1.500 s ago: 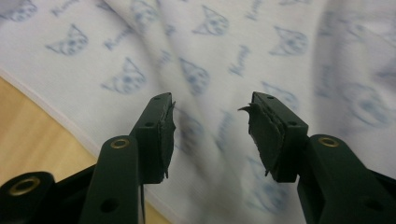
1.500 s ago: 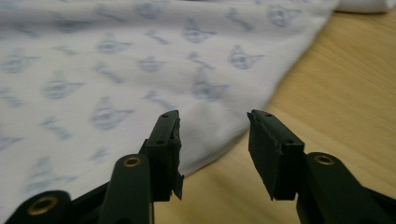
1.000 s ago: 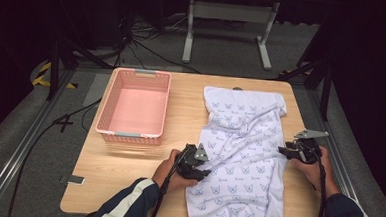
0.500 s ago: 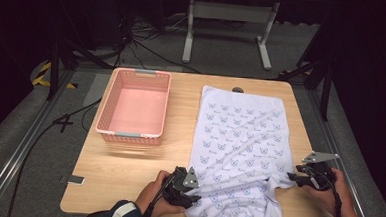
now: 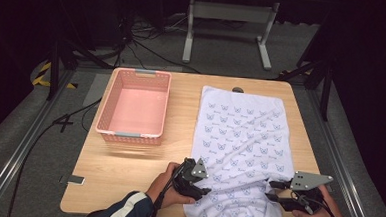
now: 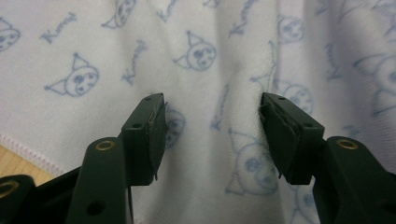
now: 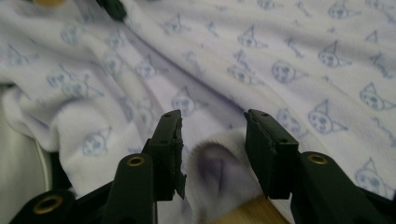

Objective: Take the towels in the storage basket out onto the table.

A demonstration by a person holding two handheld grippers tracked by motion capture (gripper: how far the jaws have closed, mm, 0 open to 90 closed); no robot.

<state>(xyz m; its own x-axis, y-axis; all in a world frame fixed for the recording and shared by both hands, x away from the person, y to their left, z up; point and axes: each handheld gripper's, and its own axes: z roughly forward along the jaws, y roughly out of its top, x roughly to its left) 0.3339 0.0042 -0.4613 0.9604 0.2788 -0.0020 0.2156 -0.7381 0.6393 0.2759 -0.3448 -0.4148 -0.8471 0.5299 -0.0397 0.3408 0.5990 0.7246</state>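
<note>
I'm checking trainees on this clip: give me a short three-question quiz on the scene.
1. True or false: the pink basket holds the printed cloth.
2. Which edge of the cloth hangs over the table: A far, B near, C left?
3. Fill in: in the left gripper view, the left tool has its jaws ____ over the cloth.

Key: 1 false, the cloth lies spread on the table beside the basket. 2 B. 3 open; they have just been opening, not pinching.
</note>
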